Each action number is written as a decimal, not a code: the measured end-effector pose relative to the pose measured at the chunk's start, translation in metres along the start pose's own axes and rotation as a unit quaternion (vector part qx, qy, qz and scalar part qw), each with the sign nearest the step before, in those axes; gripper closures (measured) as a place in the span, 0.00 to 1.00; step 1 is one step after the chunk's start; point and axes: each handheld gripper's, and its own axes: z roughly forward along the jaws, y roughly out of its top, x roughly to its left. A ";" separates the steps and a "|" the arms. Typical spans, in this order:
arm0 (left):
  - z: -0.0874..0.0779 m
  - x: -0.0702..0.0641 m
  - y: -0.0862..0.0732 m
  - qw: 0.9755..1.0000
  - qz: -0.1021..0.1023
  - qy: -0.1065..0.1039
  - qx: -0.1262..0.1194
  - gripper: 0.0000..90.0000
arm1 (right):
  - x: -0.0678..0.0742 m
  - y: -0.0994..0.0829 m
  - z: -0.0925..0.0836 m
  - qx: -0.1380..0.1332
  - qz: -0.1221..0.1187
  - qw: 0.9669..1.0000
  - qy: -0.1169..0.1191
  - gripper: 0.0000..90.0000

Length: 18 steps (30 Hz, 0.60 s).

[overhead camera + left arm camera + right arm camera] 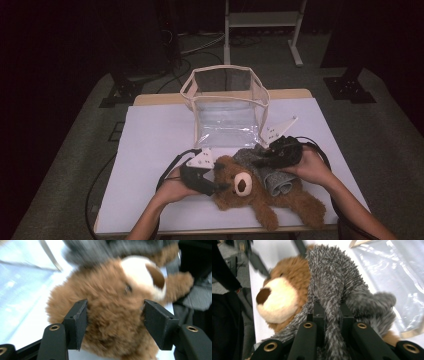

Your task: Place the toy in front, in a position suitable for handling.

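Observation:
A brown teddy bear (260, 200) lies on its back on the white-covered table (150, 150), near the front edge. A grey fuzzy cloth (274, 181) is draped across its chest. My left gripper (225, 181) comes at the bear's head from the left. In the left gripper view its jaws (115, 312) flank the head (112, 295), and fur lies against both pads. My right gripper (261, 161) reaches in from the right. In the right gripper view it (332, 312) is shut on a fold of the grey cloth (332, 277), beside the bear's pale muzzle (278, 301).
A clear plastic bag with a cream rim (225, 107) stands open at the back of the table, just behind the bear. Cables trail from both grippers over the table. The table's left half is bare white sheet. A metal frame stands on the floor beyond.

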 end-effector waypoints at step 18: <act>0.009 -0.008 -0.004 0.999 0.012 -0.024 0.021 0.48 | 0.010 0.029 0.032 -0.016 -0.032 0.999 0.010 0.88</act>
